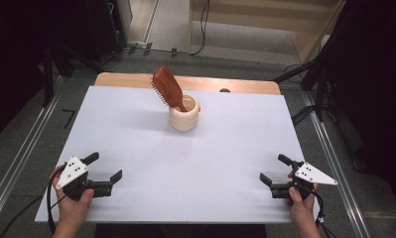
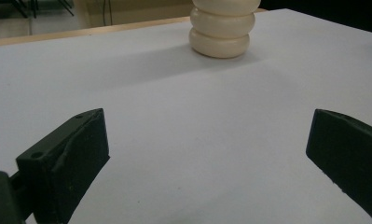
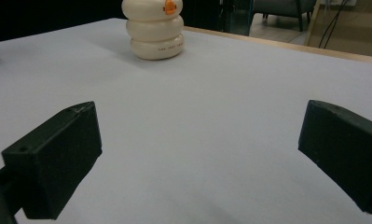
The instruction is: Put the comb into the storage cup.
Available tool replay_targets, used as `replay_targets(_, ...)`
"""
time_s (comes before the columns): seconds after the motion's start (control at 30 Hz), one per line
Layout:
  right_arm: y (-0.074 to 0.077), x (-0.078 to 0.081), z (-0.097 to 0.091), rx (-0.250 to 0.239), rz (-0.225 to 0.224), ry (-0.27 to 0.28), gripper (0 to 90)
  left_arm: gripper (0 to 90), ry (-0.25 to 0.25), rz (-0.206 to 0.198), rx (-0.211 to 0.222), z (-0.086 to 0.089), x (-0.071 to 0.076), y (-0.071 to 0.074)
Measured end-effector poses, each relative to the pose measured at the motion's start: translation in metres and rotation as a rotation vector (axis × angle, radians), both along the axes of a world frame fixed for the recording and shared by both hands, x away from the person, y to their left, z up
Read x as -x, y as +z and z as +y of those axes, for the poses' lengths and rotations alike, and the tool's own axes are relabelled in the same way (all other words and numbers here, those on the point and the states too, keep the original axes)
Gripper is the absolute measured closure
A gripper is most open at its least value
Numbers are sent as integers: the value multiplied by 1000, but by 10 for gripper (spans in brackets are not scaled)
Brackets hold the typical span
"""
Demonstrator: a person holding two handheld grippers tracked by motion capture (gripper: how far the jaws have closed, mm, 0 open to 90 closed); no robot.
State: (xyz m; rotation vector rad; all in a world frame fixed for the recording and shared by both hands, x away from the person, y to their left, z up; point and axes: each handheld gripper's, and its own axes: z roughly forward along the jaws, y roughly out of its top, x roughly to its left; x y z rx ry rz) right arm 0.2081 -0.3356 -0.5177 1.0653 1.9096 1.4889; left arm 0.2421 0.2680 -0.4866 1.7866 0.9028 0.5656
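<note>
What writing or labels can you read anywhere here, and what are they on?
Cream holder: a line of small dark print runs along its lowest ring, too small and blurred to read.
Orange mark near the holder's top: no letters can be made out.
Wooden hairbrush: no writing seen.

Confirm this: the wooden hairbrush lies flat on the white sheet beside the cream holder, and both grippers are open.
Not quite. The wooden hairbrush stands in the cream holder, leaning left, as the high view shows. The left gripper and right gripper are indeed open.
</note>
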Motion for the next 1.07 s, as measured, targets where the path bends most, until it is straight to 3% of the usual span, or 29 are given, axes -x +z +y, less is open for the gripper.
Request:
replay_targets(0.57, 0, -1, -2, -10, -3, 1, 0, 0, 75, -6, -5, 33, 1, -1)
replay_targets(0.7, 0, -1, -2, -12, -1, 0, 0, 0, 85, 3, 48, 39, 0, -2)
replay_targets(0.87, 0, -1, -2, -13, 1, 3, 0, 0, 84, 10, 43, 35, 1, -4)
replay_targets(1.07, 0, -1, -2, -17, 2, 1, 0, 0, 81, 23, 83, 40, -1, -4)
